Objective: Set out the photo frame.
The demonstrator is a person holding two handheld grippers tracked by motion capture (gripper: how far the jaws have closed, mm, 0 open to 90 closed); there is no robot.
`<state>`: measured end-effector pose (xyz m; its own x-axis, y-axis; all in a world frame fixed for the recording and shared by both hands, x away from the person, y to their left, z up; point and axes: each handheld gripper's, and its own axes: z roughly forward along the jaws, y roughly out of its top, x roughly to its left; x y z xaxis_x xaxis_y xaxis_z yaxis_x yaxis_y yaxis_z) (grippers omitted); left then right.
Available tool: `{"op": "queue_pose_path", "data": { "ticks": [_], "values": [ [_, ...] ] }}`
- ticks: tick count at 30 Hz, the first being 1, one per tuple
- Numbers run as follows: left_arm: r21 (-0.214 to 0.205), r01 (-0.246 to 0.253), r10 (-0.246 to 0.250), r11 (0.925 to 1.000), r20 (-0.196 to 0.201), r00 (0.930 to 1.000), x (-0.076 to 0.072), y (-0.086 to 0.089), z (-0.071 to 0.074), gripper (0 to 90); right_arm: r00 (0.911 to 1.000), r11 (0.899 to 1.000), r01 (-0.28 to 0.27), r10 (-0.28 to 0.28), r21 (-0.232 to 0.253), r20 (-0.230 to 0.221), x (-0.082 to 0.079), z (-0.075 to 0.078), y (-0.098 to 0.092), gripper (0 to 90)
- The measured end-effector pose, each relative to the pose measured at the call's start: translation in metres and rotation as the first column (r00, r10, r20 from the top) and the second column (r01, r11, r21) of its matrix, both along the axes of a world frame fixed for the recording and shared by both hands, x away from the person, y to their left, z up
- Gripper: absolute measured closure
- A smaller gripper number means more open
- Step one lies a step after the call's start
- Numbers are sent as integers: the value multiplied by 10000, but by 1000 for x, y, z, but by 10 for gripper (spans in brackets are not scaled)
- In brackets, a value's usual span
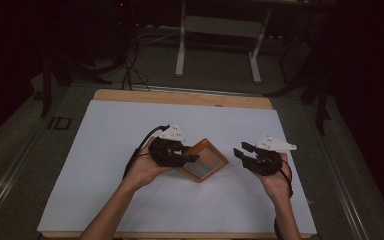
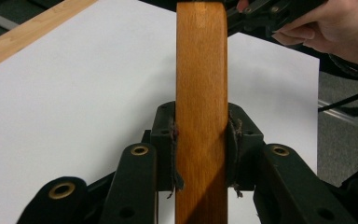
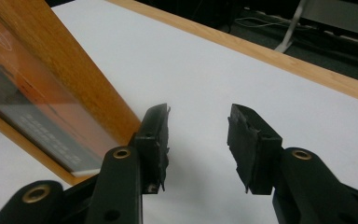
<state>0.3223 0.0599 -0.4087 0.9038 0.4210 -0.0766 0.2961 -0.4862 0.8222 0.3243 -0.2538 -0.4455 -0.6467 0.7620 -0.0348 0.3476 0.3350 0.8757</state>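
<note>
High view. The left forearm enters from the bottom edge and angles up and to the right; the hand grips the left tool (image 1: 180, 152) with its jaws pointing right, pinching the left side of a wooden frame (image 1: 205, 161). The frame sits near the middle of the white counter (image 1: 105, 150), turned like a diamond, its glass face upward. The right forearm rises from the lower right; its hand holds the right tool (image 1: 242, 152) with the jaws pointing left toward the frame, just beside its right corner and apart from it. A grey plate tops each tool.

Left gripper view. The left tool (image 2: 200, 140) presses both pads against the two faces of the frame's wooden rail (image 2: 200, 70), which runs straight up between them. Beyond it, the right hand (image 2: 335, 23) and its tool appear at the upper right.

Right gripper view. The right tool (image 3: 198, 135) stands spread, with bare white counter (image 3: 242, 60) between its jaws. The frame (image 3: 70, 88) slants across the left side, tilted, its wood edge near the left jaw; contact cannot be told.
</note>
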Motion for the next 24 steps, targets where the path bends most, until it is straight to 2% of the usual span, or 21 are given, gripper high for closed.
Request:
{"op": "queue_pose_path", "data": {
  "ticks": [5,9,11,16,18,19,24],
  "values": [
    [92,58,-58,9999,31,10000,2,1,4,691,9995,9995,-294,292,-142,-105,0,-1,4,554],
    [-38,108,-108,9999,-8,9999,4,2,3,690,9975,9973,-687,682,-245,-196,-2,0,8,527],
    [-87,95,-95,9999,2,10000,5,2,2,689,9948,9949,-996,993,-131,-233,-2,0,10,511],
    [-119,201,-201,9997,28,9998,7,2,2,686,9805,9808,-1937,1943,219,-289,-5,1,16,490],
    [-106,255,-255,9996,36,9997,7,1,2,686,9781,9784,-2053,2059,227,-295,-5,1,17,480],
    [-81,381,-380,9992,88,9992,6,0,2,686,9724,9728,-2311,2315,184,-293,-4,1,21,443],
    [81,721,-722,9974,187,9972,7,-2,3,686,9571,9577,-2871,2876,176,-365,-2,-2,32,380]
  ]
}}
